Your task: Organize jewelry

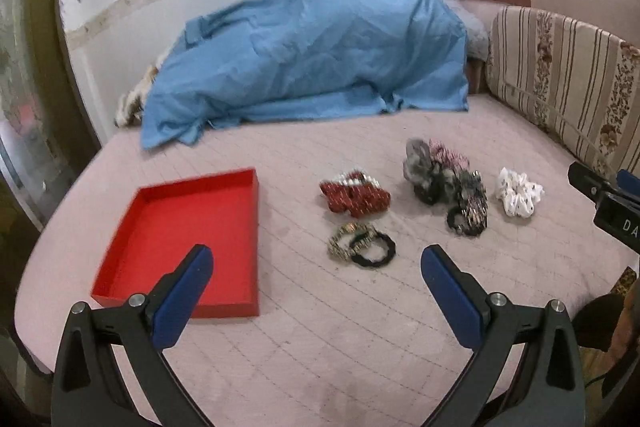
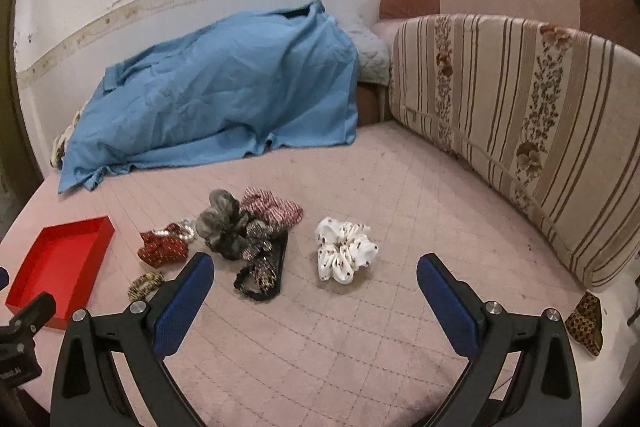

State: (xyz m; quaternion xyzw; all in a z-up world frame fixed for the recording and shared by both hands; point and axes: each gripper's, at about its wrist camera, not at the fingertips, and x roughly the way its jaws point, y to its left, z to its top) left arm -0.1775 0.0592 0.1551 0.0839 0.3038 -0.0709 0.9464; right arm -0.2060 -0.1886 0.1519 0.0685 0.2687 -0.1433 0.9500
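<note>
Left claw (image 1: 317, 259) spread wide above bed; red tray (image 1: 176, 235) empty

A blue sheet (image 1: 312, 59) hides whatever lies beneath it.

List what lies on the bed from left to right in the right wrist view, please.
Shallow red cardboard tray → dark red patterned scrunchie → grey fabric scrunchie → white printed scrunchie → striped floral cushion.

- Left gripper (image 1: 316, 259): two black plastic arms, triangular cut-outs, silver round screws at the joints.
- Its fingers (image 1: 182, 301): flat blue pads.
- Right gripper (image 2: 315, 269): same black frame, silver screws.
- Its fingers (image 2: 182, 305): blue pads, fine dotted texture.
</note>
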